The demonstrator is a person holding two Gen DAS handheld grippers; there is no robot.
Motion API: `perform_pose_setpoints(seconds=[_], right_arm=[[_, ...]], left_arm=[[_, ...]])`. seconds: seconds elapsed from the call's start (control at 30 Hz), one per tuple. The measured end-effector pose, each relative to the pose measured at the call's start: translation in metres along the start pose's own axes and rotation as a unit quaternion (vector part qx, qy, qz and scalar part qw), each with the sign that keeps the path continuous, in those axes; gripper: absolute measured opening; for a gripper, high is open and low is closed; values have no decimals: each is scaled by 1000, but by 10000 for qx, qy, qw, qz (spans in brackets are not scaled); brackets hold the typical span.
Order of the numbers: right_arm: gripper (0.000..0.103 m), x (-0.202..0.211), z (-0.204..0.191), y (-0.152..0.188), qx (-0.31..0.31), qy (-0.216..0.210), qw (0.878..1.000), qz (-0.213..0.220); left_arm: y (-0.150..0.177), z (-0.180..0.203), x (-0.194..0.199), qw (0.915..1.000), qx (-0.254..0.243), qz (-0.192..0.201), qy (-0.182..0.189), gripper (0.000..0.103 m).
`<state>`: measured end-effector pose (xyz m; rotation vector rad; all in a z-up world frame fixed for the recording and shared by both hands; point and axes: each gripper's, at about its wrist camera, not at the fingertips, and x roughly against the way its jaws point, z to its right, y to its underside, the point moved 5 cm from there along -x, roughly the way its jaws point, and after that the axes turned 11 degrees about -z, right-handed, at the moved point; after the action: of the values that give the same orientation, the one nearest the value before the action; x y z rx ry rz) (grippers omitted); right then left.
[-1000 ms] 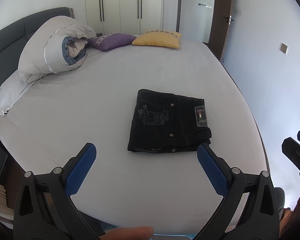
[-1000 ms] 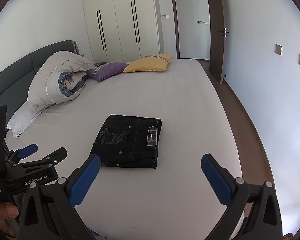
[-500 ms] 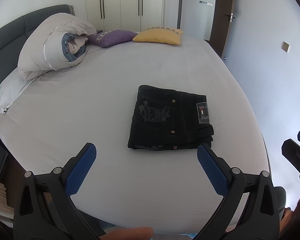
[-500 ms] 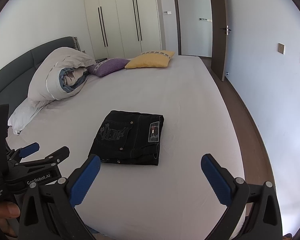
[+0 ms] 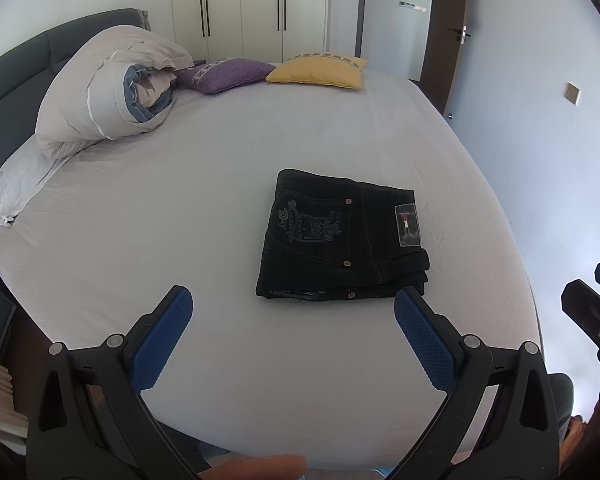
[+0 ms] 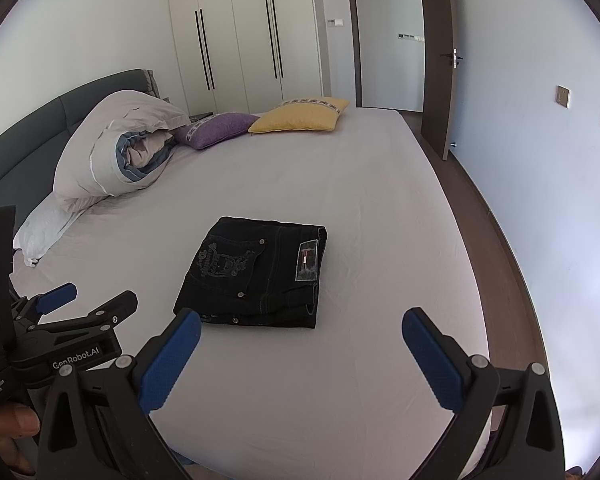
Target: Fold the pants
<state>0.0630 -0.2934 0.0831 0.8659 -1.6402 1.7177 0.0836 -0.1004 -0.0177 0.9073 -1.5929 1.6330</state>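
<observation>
Black pants (image 5: 342, 238) (image 6: 256, 276) lie folded into a compact rectangle on the white bed (image 5: 204, 208) (image 6: 364, 208), back pocket embroidery and a label facing up. My left gripper (image 5: 290, 308) hovers open above the bed's near edge, short of the pants, with nothing between its blue pads. Also open and empty, my right gripper (image 6: 302, 330) hangs just near-side of the pants. In the right wrist view the left gripper (image 6: 66, 306) shows at the lower left, held by a hand (image 6: 8, 428).
A rolled duvet (image 5: 108, 92) and a white pillow (image 5: 18, 184) lie at the bed's left by the dark headboard. Purple (image 5: 226, 74) and yellow (image 5: 320, 72) cushions sit at the far end. Wardrobes, an open door and a wall stand beyond and to the right.
Both grippers have drawn back and risen slightly from the bed. The folded pants stay put and both grippers remain open.
</observation>
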Motion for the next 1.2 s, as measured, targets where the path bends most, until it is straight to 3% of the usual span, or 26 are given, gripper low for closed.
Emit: perform_pose_setpoints(seconds=[0.57, 1.2], right_arm=[[103, -6, 4, 3, -60, 342, 9993, -105], [103, -8, 3, 3, -46, 332, 9993, -165]], left_arm=[[0, 1, -3, 9999, 19, 92, -114, 103], [0, -1, -4, 9999, 61, 65, -115, 103]])
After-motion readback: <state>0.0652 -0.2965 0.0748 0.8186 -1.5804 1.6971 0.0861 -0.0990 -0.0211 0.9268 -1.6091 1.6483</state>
